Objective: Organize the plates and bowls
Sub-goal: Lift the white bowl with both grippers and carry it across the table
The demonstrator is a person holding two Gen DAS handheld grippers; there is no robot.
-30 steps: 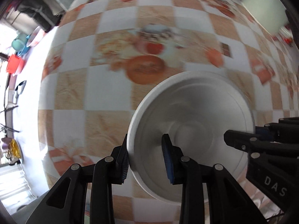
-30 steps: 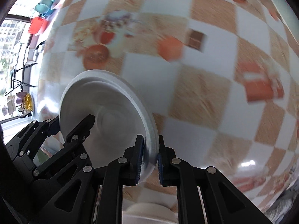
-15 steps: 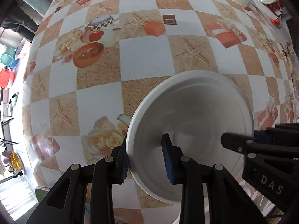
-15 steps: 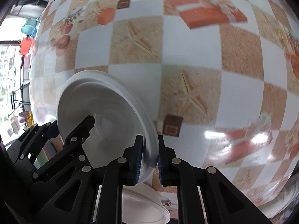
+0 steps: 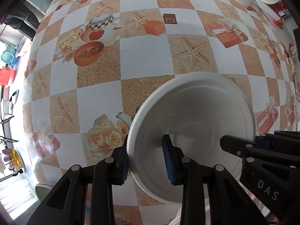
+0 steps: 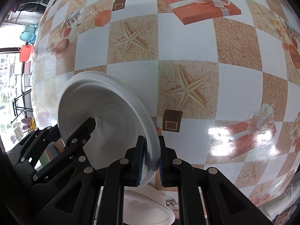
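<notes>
Here, both grippers are gripping one white foam bowl (image 5: 195,123) above the counter (image 5: 146,56), which is wearing a glossy checkered cloth printed with starfish, roses and gift boxes. The left gripper (image 5: 148,161) is pinching the near rim, one ribbed blue-padded finger inside the smooth round hollow. The right gripper (image 6: 151,159) is clamping the opposite rim narrowly. Another white foam dish (image 6: 150,206) is lying below the right fingers.

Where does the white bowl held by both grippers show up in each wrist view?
Left wrist: white bowl lower centre-right, left hand-held gripper on its near rim.
Right wrist: white bowl lower left, edge-on, right hand-held gripper pinching its rim.
Shared landmark: brown square print.
</notes>
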